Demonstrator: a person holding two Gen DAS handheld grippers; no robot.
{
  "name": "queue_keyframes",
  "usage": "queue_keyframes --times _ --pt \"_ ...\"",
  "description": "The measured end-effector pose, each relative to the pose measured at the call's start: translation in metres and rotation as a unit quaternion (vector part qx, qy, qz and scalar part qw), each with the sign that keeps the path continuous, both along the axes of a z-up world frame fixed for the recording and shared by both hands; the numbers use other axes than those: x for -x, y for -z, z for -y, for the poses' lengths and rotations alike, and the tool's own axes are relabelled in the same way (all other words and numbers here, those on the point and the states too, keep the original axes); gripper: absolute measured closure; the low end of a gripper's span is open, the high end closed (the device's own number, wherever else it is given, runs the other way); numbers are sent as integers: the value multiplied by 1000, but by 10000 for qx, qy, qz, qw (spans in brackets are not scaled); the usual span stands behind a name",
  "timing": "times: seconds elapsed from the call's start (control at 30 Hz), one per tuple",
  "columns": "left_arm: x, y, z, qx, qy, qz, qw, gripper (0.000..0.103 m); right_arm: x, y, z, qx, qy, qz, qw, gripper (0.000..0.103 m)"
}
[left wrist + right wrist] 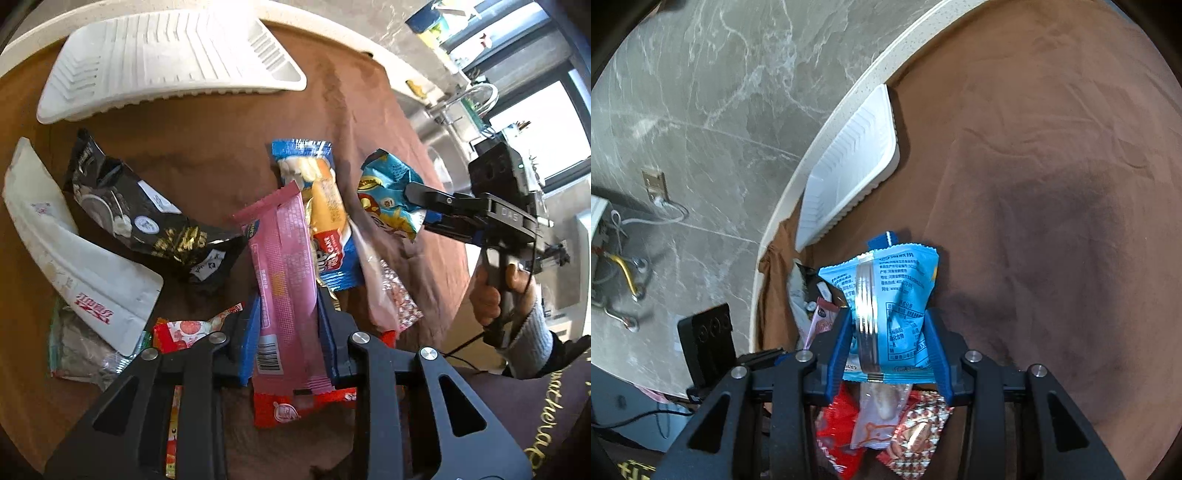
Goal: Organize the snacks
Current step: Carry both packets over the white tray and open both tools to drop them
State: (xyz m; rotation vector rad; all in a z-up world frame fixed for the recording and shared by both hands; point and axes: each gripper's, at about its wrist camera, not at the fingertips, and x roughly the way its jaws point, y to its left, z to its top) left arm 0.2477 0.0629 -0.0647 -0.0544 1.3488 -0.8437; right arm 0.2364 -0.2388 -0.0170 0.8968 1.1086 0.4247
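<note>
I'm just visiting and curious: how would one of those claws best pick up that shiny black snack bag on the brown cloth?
Probably by the black bag's flat crimped end nearest the white tray, coming from above. That end looks thin and lies clear on the cloth, while the other end sits against the pink packet.

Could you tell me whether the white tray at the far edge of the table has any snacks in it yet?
Empty. The white tray shows only its bare ribbed floor in both views, and the snacks lie on the brown cloth outside it.
</note>
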Motion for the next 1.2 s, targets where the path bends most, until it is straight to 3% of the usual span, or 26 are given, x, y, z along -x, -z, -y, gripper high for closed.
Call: queue_keyframes --times 0.3,0.63,0.93,1.2 --pt "-30 -32 -11 402 -101 118 9991 77 -17 -9 -2 -528 72 47 9986 60" --pt "-107 -55 -38 625 -653 324 9954 77 -74 -20 -4 -978 156 156 9950 60" --pt "-190 -53 -79 456 -1336 477 9888 77 -151 -26 -15 -882 116 297 9956 60" --pt "-238 -34 -104 114 -1715 615 9832 77 -207 -7 -34 -506 47 188 9985 60"
